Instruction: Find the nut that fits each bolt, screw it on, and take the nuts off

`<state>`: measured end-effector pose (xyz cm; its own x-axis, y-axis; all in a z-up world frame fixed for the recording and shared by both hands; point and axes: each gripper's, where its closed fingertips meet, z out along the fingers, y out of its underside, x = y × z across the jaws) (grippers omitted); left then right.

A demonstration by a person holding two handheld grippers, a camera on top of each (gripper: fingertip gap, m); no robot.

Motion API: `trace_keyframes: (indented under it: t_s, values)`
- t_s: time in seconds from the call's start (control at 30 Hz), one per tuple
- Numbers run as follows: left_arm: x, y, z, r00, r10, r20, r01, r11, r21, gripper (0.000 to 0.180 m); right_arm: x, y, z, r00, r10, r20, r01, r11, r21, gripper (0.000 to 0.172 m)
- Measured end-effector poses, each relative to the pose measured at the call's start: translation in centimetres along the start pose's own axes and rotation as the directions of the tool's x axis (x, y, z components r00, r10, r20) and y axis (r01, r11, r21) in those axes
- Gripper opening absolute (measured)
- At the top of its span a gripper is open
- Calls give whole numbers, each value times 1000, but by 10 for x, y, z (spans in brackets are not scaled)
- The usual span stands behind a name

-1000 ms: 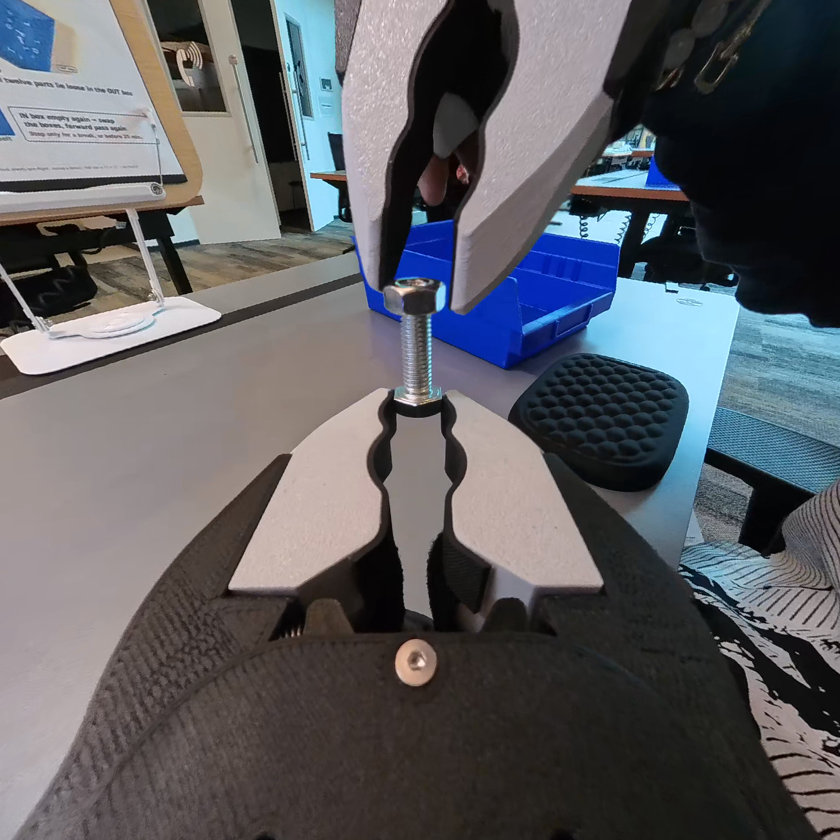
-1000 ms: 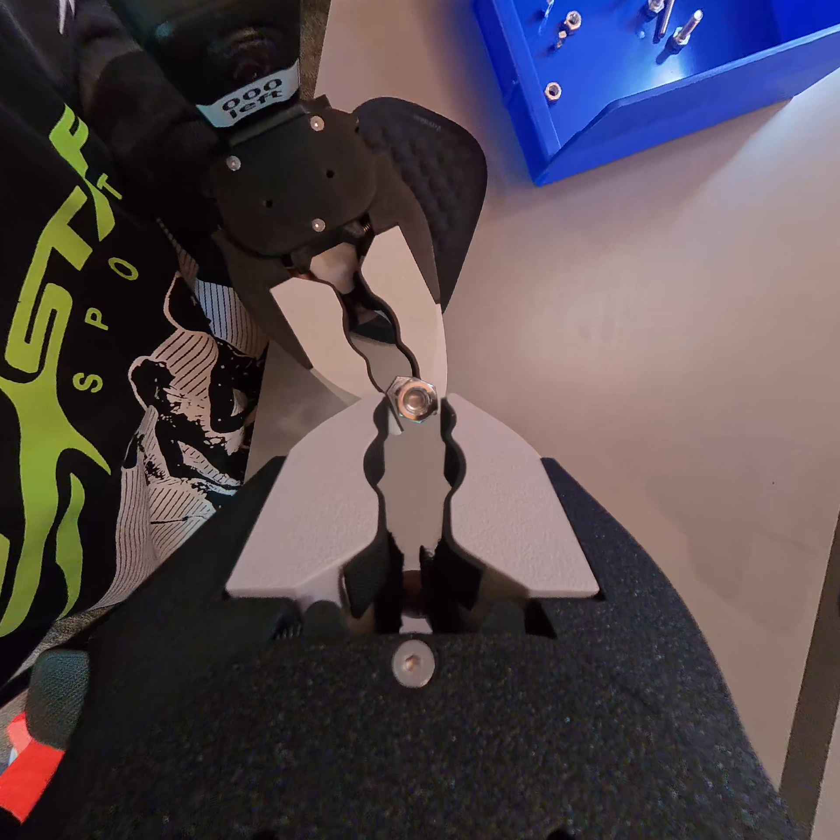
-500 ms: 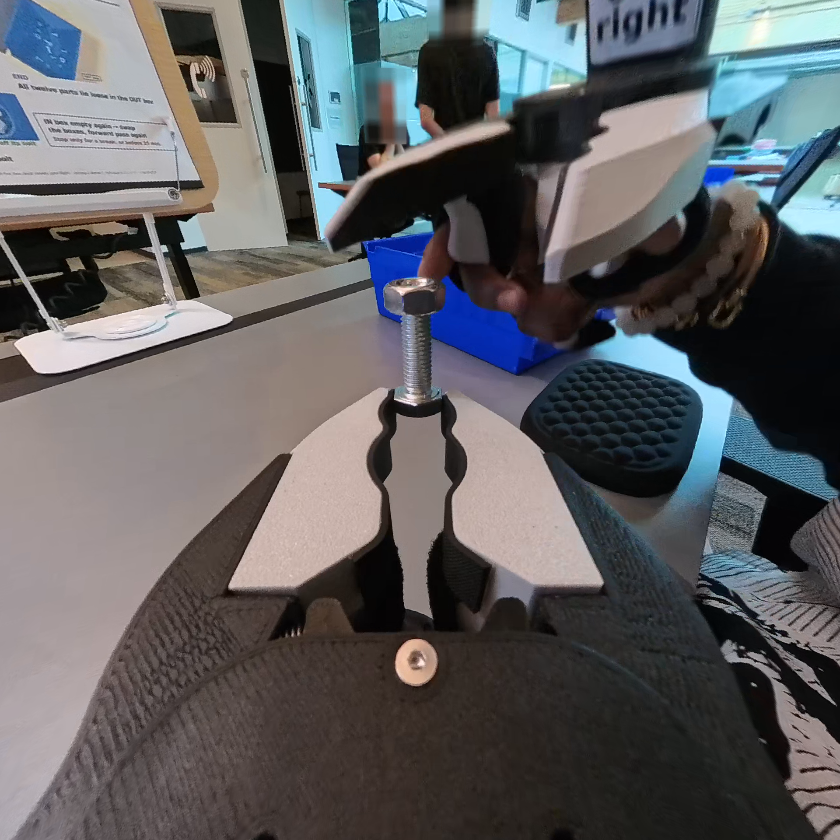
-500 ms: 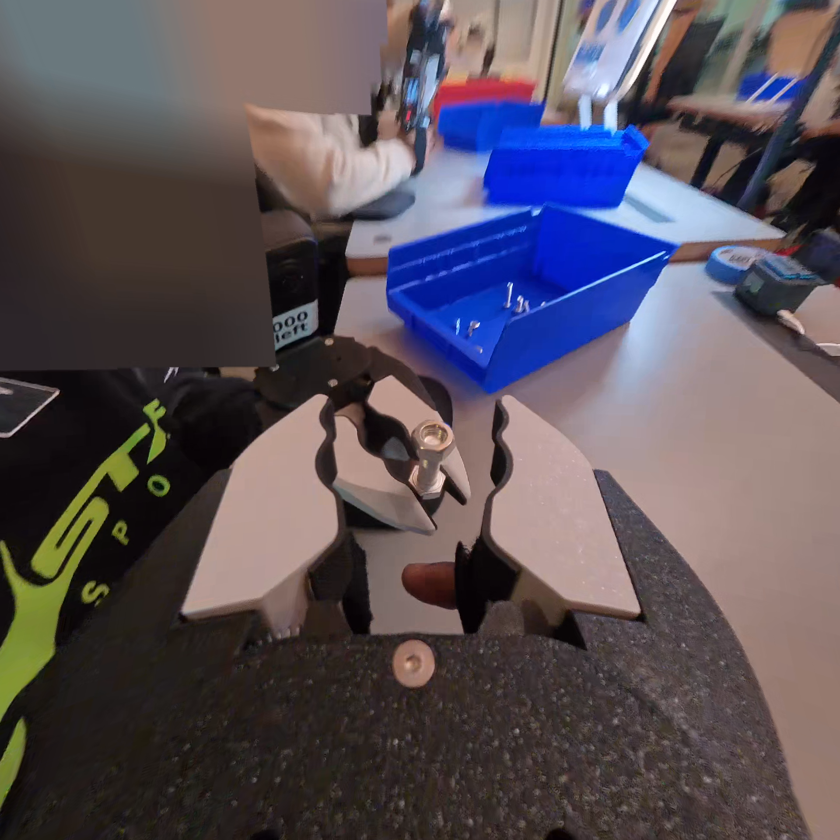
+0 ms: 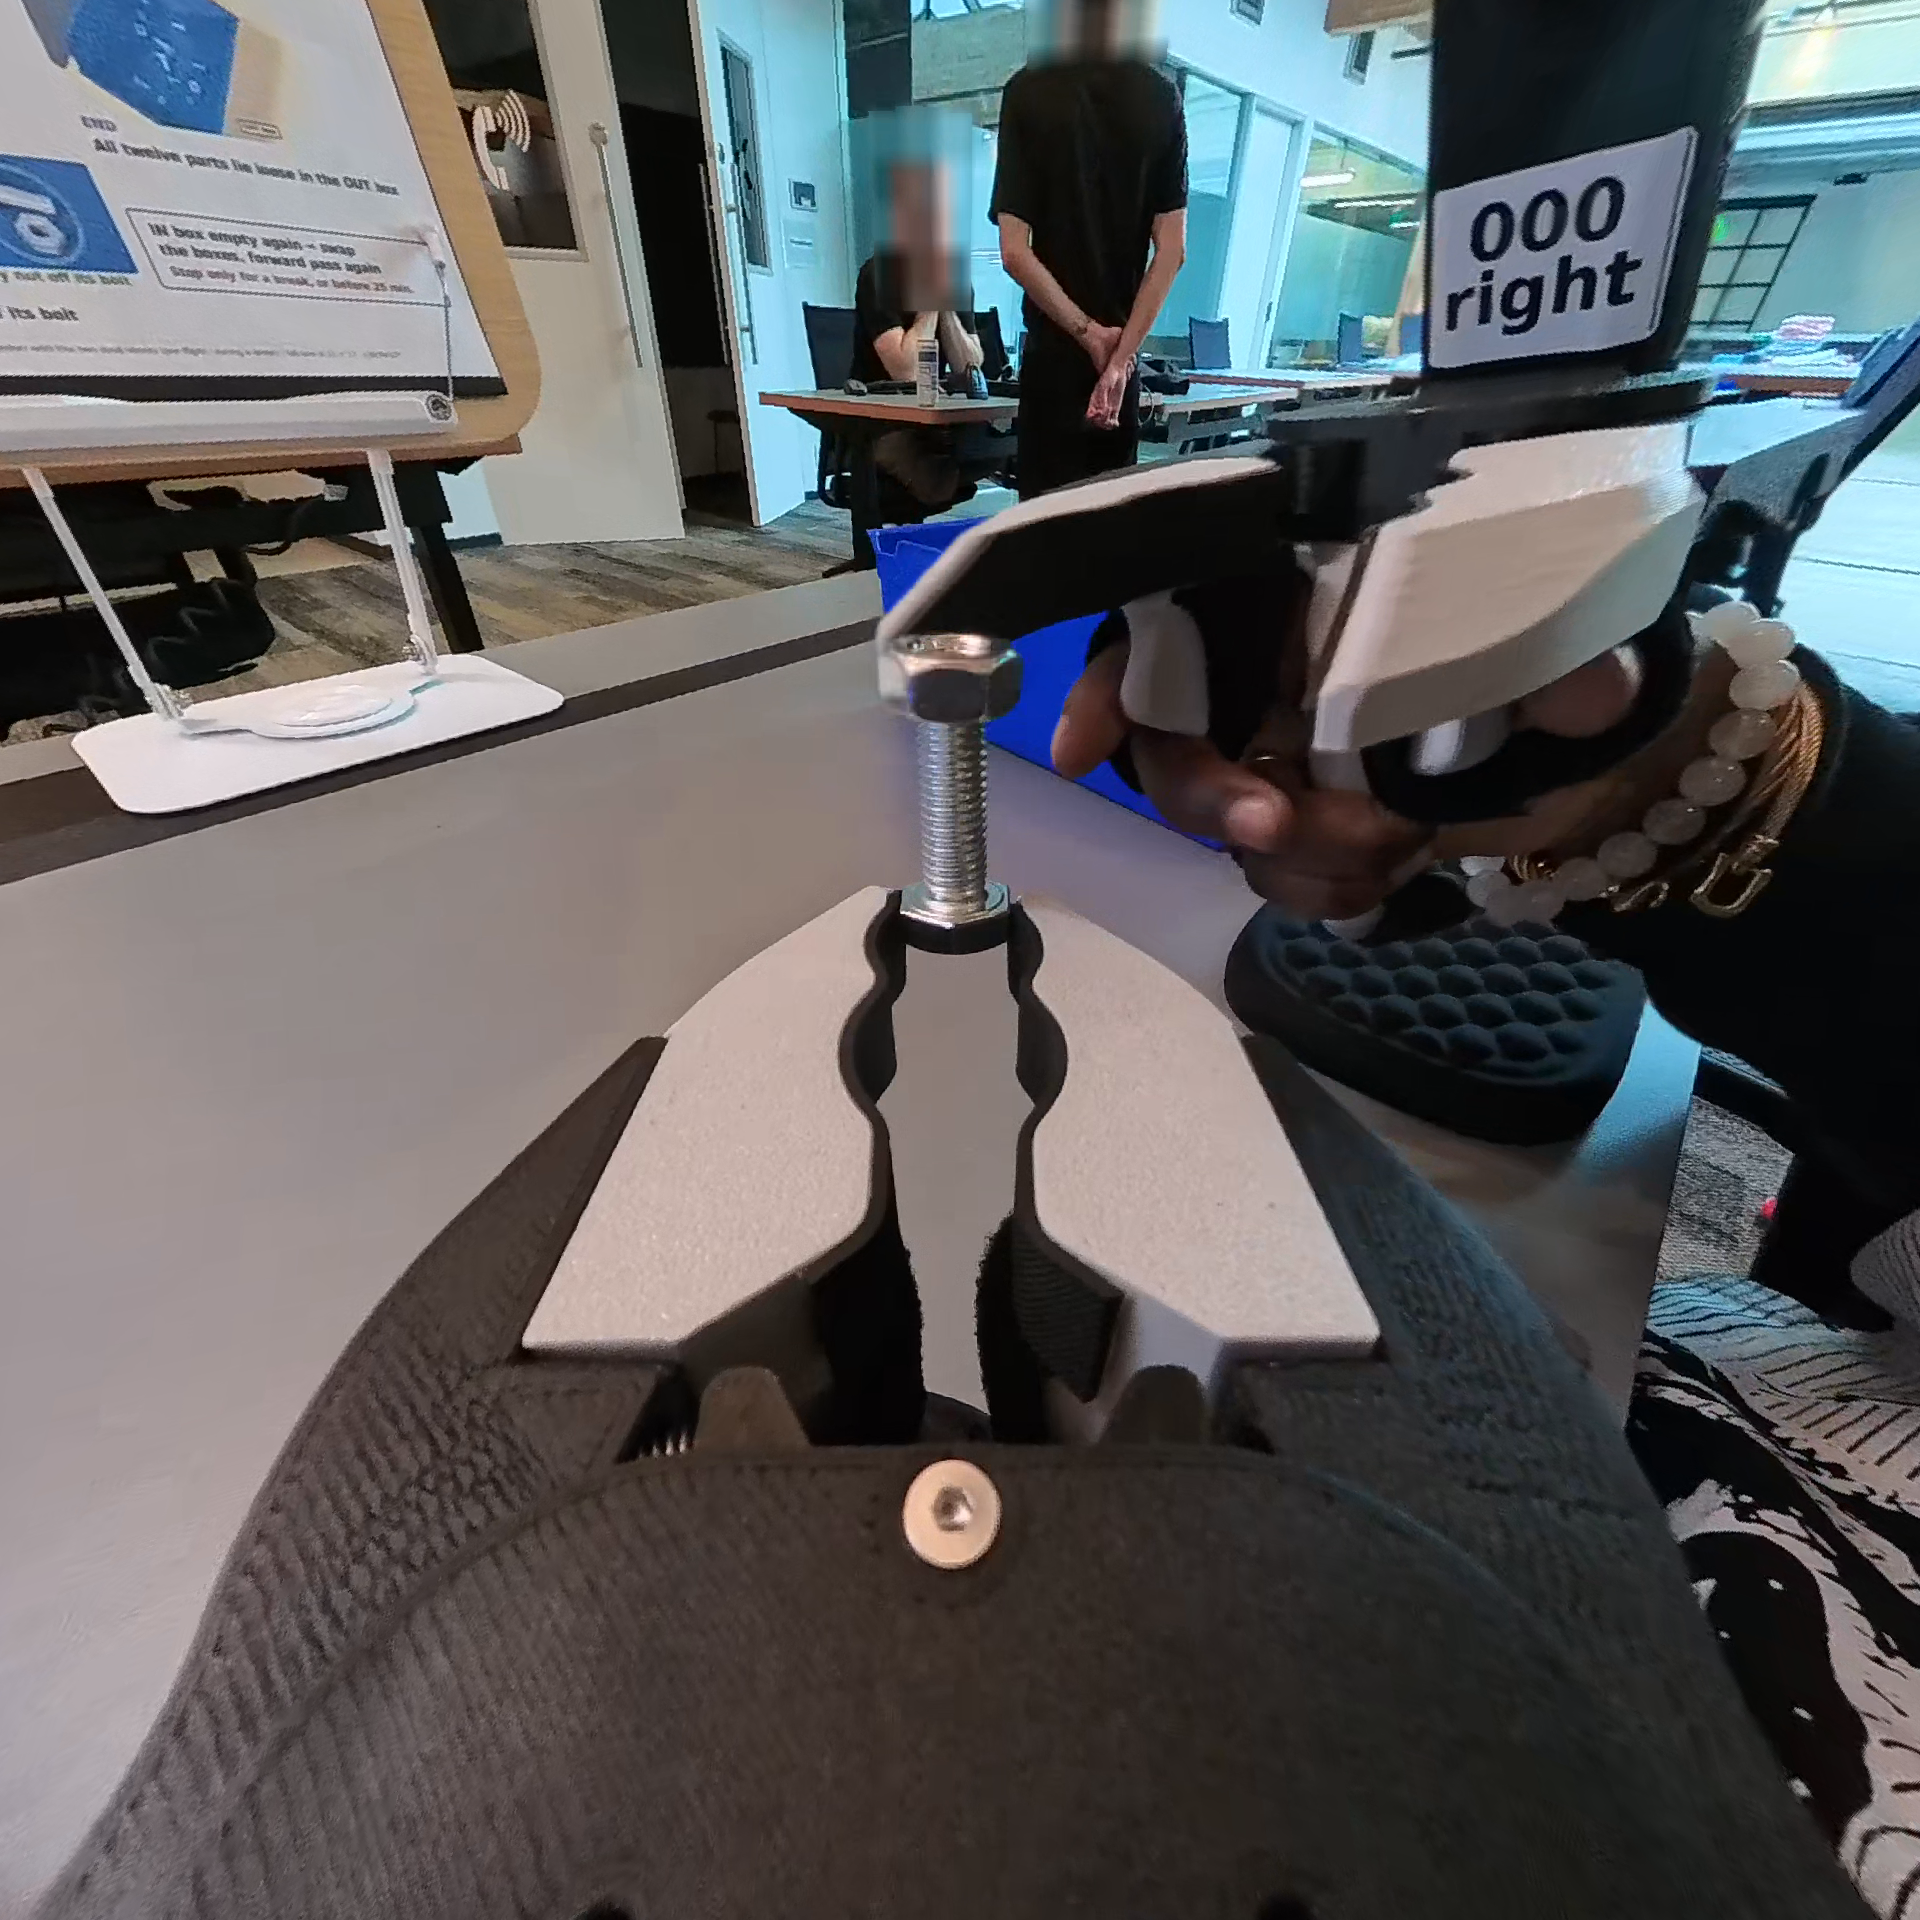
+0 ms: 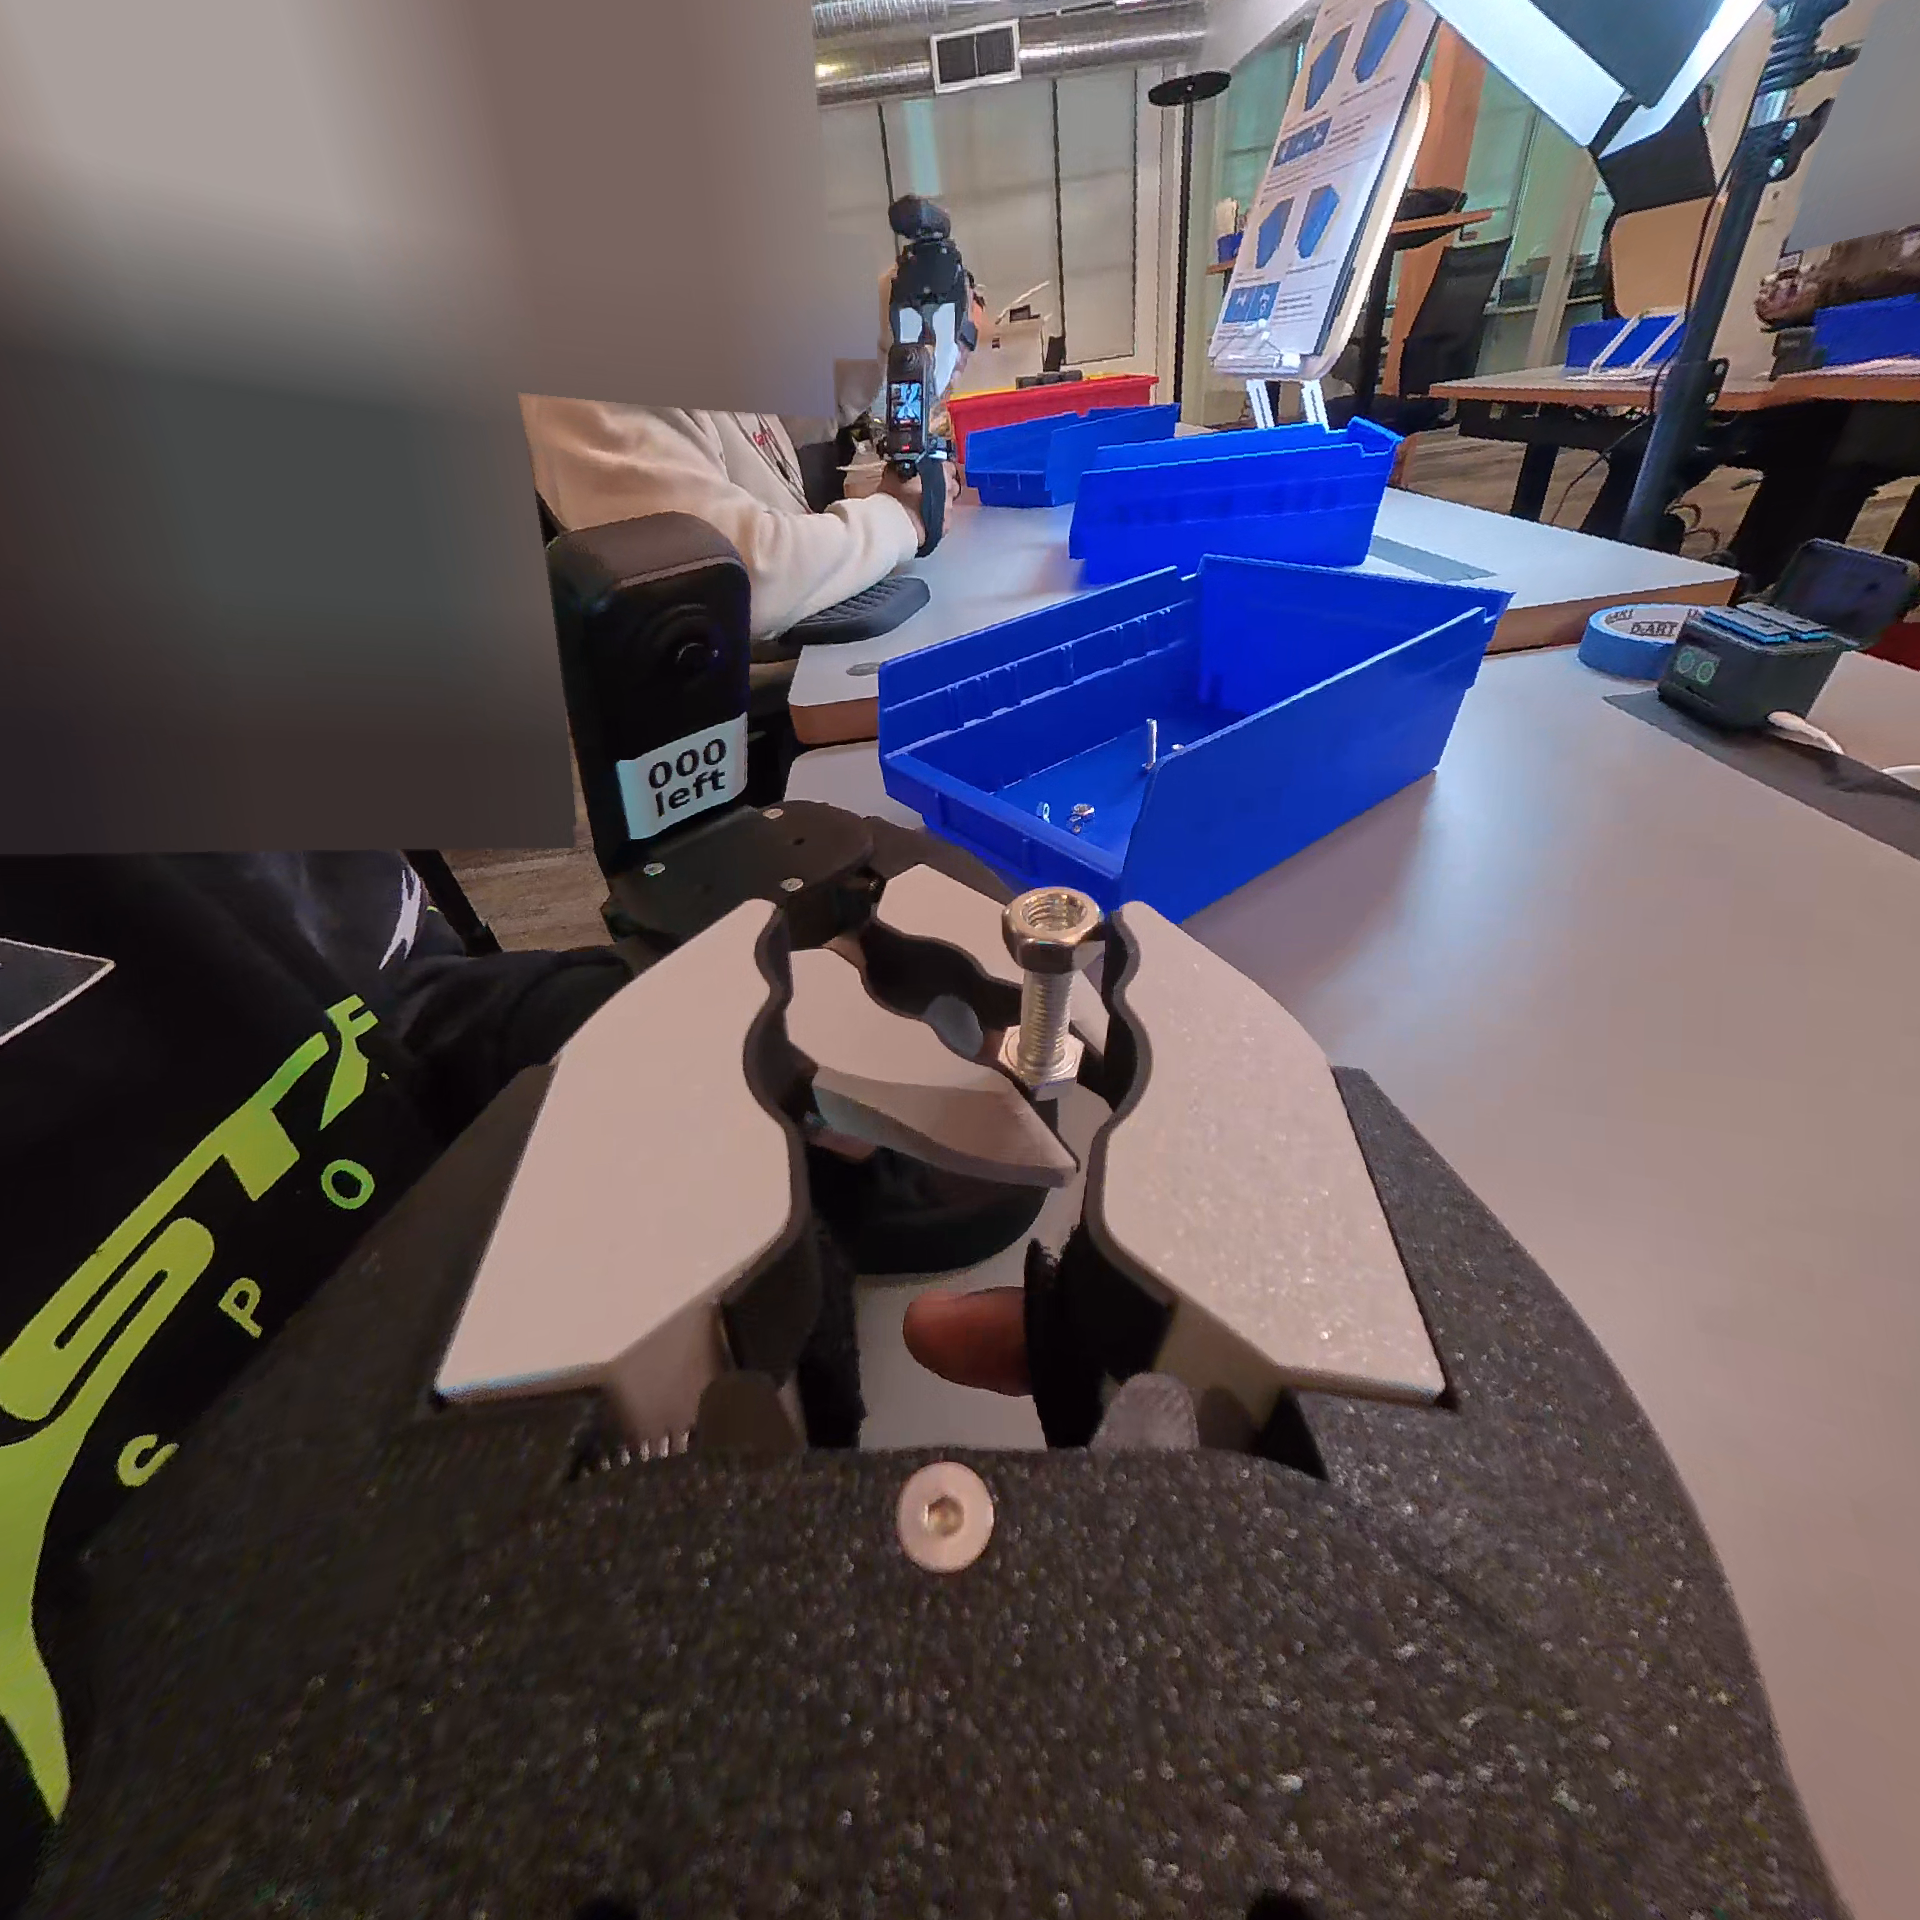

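In the left wrist view my left gripper [image 5: 953, 920] is shut on the hex head of a silver bolt [image 5: 953, 810] and holds it upright above the grey table [image 5: 312, 1039]. A silver nut [image 5: 951, 681] sits on the bolt's top end. My right gripper [image 5: 1112, 665] comes in level from the right, with one finger [image 5: 1091, 551] just over and behind the nut. In the right wrist view my right gripper [image 6: 945, 920] is open. The nut [image 6: 1051, 925] stands between its fingers, close against the right finger's pad [image 6: 1127, 966], far from the left finger. The left gripper [image 6: 1039, 1081] grips the bolt head below.
A blue bin [image 6: 1299, 790] with several small bolts and nuts stands behind the bolt. A black honeycomb pad [image 5: 1423, 1029] lies at the table's right edge. A sign on a white stand [image 5: 312, 717] is at far left. Blue tape [image 6: 1631, 634] and a black device [image 6: 1745, 665] are at right. My right fingertips sit around 6 cm from my left ones.
My right gripper let go of the nut, which it gripped from above, opened wide and swung down to level. It now straddles the nut. The left gripper kept the bolt still.
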<state>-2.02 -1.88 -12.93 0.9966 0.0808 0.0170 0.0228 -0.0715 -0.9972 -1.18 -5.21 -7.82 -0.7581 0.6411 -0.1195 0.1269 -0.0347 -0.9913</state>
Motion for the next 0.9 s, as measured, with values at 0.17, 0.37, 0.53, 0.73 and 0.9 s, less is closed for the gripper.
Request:
trace_keyframes:
  t_s: [0.17, 0.37, 0.53, 0.73, 0.9]
  values:
    - [-2, 1, 0, 1000, -4, 4, 4, 1000, -3, 18, -2, 2, -7, 1000, 5, -13, -5, 1000, -4, 55]
    - [0, 1, 1, 1000, -2, -4, 2, 1000, 1, 18, 5, 0, -14, 998, 6, -68, -3, 999, 32, 53]
    - [5, 0, 2, 1000, 4, -21, -3, 1000, 10, 19, 6, -2, 4, 999, 10, -34, -8, 999, 53, 64]
    - [4, -1, 2, 1000, -11, -21, 12, 1000, 21, 19, 1, 0, 10, 1000, 11, -7, -11, 998, 60, 60]
    - [1, -1, 1, 1000, -23, -15, 23, 999, 28, 19, -2, 1, -2, 999, 20, -39, -17, 997, 71, 60]
